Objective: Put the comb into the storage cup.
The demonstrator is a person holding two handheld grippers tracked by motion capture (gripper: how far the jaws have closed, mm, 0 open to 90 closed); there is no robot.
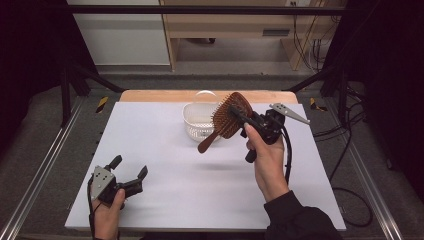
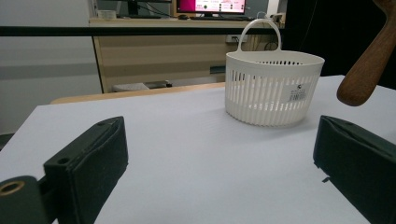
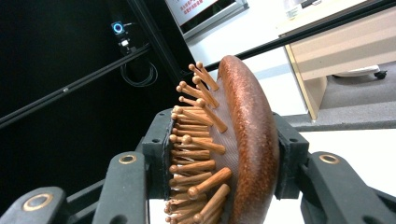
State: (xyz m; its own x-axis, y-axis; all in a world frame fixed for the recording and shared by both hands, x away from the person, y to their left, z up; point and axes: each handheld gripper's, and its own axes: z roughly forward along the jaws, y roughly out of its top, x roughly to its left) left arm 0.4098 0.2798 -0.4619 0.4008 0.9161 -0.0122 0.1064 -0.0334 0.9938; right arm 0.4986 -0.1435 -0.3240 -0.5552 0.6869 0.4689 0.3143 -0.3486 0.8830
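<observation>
Right now the right gripper (image 1: 239, 116) jaws are clamping a wooden hairbrush (image 1: 231, 116) by its head, holding it aloft just beside the white slotted basket (image 1: 196, 124). Dropping it in is seemingly what remains. The left gripper (image 1: 130, 169) is resting wide open on the counter (image 1: 165, 165).

Hairbrush (image 1: 229, 116) just beside basket (image 1: 196, 122)
</observation>
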